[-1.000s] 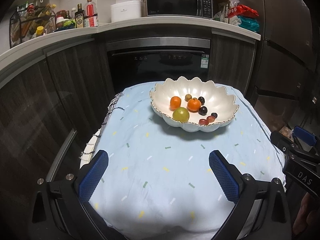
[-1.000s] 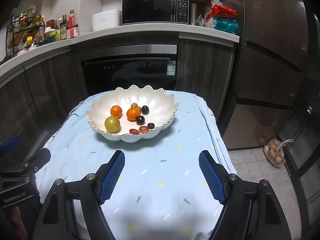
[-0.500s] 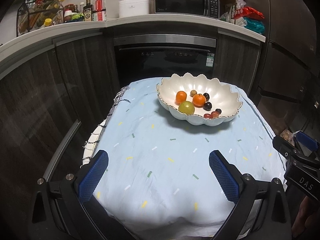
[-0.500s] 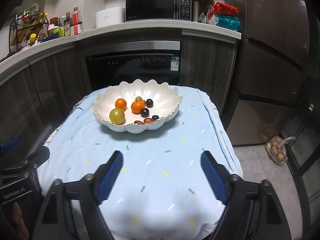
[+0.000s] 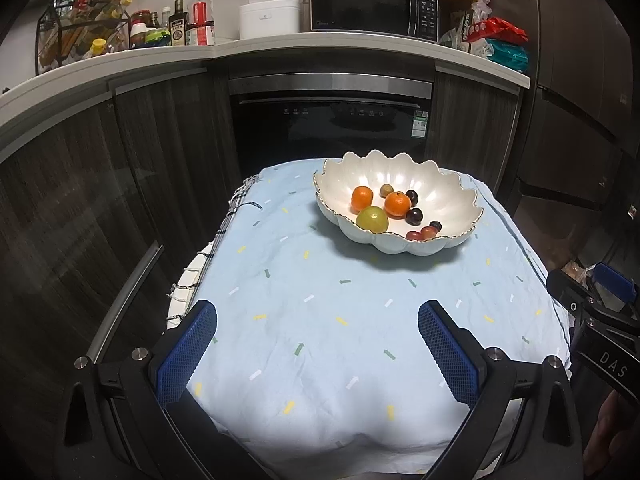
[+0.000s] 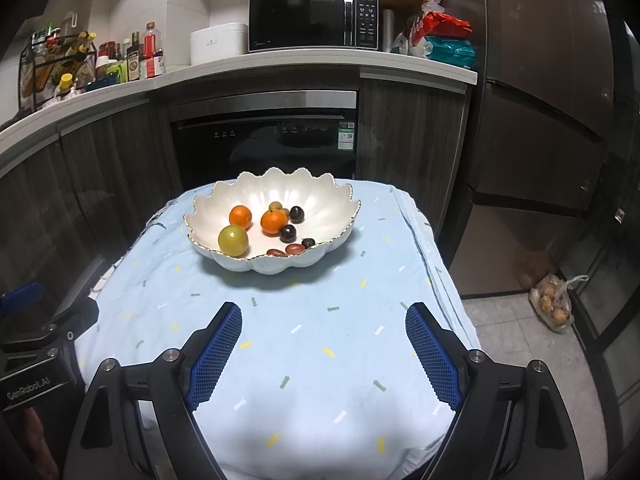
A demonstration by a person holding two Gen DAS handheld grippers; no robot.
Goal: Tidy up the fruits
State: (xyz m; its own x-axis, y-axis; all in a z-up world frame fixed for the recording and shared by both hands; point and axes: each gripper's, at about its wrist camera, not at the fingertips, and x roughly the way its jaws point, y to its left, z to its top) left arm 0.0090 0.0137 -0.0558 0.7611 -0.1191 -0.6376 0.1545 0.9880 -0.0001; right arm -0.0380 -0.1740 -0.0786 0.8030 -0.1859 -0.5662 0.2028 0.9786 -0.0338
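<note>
A white scalloped bowl (image 5: 448, 188) (image 6: 320, 196) stands at the far end of the table on a light blue cloth (image 5: 320, 300) (image 6: 320, 320). In it lie two oranges (image 5: 397, 204) (image 6: 274, 222), a green-yellow round fruit (image 5: 372, 218) (image 6: 233, 239), several dark grapes (image 5: 414, 215) (image 6: 288, 233) and small reddish fruits (image 5: 428, 232) (image 6: 294, 248). My left gripper (image 5: 318, 344) is open and empty over the near end of the cloth. My right gripper (image 6: 323, 346) is open and empty too, well short of the bowl.
Dark cabinets and a built-in dishwasher (image 5: 332, 128) stand behind the table. A counter above carries bottles (image 5: 200, 20), a white cooker (image 5: 269, 20) and a microwave (image 6: 314, 20). A fridge (image 6: 552, 120) is on the right, a bag of produce (image 6: 554, 304) on the floor.
Both grippers have drawn back and risen from the bowl, which now looks smaller and farther. The fruit has not moved. Both grippers stayed open.
</note>
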